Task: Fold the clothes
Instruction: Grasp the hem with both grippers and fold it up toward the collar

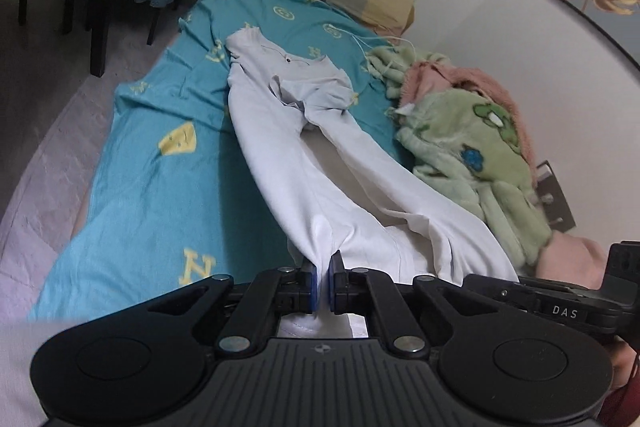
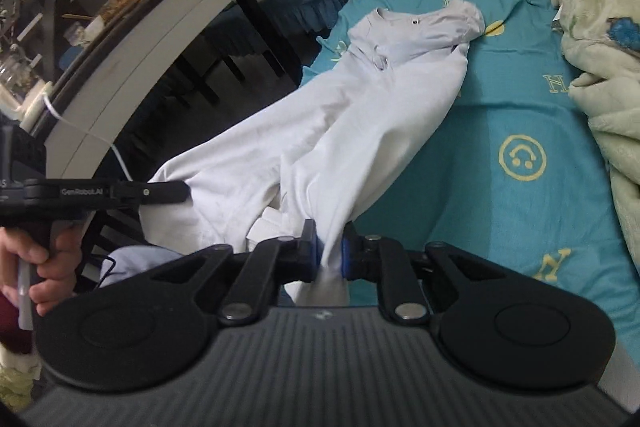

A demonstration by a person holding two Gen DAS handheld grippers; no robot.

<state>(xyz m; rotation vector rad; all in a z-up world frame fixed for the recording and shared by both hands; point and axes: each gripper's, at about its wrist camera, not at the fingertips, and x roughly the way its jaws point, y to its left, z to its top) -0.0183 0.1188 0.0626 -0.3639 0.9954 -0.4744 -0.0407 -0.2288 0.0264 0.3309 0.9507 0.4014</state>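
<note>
Teal printed bedsheet (image 1: 160,107); both left claw (image 1: 324,277) and right claw (image 2: 329,251) pinch limp white trousers (image 1: 304,163).

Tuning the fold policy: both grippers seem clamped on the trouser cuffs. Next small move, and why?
Probably carry both cuffs forward toward the waistband. The left gripper and right gripper each pinch a leg end of the white trousers, legs stretched out and waist flat on the teal sheet, so a lengthwise half-fold looks ready.
</note>
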